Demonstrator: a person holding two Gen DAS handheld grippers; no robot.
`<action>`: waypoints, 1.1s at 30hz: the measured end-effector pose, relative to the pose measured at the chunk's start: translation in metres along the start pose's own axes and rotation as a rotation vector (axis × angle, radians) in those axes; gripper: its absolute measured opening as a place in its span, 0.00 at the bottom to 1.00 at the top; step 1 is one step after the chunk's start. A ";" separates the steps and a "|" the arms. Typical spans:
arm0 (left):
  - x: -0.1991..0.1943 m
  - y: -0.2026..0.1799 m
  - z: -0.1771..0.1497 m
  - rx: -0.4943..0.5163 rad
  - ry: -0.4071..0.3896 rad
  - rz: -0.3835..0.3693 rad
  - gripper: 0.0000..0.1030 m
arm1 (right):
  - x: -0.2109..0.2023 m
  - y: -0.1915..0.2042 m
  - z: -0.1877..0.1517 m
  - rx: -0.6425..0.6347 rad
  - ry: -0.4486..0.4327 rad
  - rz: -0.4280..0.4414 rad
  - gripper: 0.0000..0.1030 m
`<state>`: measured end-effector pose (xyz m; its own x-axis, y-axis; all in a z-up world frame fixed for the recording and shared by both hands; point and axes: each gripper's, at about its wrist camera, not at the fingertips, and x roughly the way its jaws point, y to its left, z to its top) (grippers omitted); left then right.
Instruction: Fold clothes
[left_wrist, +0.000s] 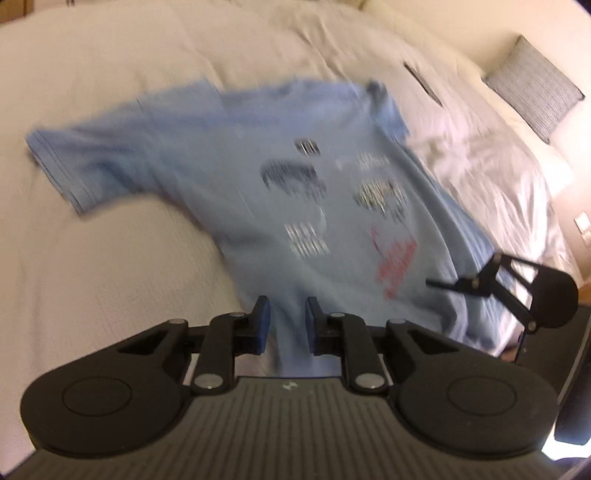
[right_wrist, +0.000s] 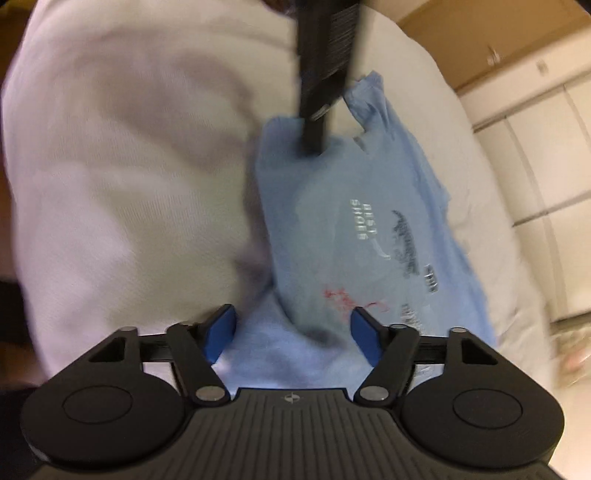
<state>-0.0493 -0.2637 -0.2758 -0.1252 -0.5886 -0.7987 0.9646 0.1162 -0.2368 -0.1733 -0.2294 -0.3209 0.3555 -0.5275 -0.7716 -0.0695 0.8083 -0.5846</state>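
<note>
Left wrist view shows a light blue T-shirt (left_wrist: 258, 177) spread print-up on the cream bedspread (left_wrist: 92, 74), one sleeve reaching out to the left. The left gripper (left_wrist: 288, 323) has its blue pads parted, shirt hem lying between them. Further right, the right gripper (right_wrist: 291, 332) stands wide open over the hem too, and a grey striped pillow (left_wrist: 535, 86) sits beyond.

Blue T-shirt (right_wrist: 332, 221) spread on the white bedding (right_wrist: 129, 147)
Its hem is seen between the parted pads (right_wrist: 221, 328) of the right gripper (right_wrist: 291, 332).
</note>
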 end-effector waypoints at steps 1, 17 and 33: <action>-0.002 0.003 0.003 -0.012 -0.014 -0.003 0.17 | 0.005 0.000 -0.001 -0.027 0.000 -0.024 0.48; 0.048 -0.058 -0.027 0.106 0.052 -0.066 0.62 | 0.009 -0.169 -0.061 0.850 0.011 0.371 0.07; -0.031 -0.007 0.029 -0.253 0.069 -0.196 0.04 | -0.007 -0.080 -0.068 0.343 -0.039 0.237 0.49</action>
<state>-0.0455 -0.2693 -0.2339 -0.3264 -0.5650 -0.7578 0.8333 0.2065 -0.5128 -0.2338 -0.3078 -0.2857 0.4029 -0.3118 -0.8605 0.1589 0.9497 -0.2697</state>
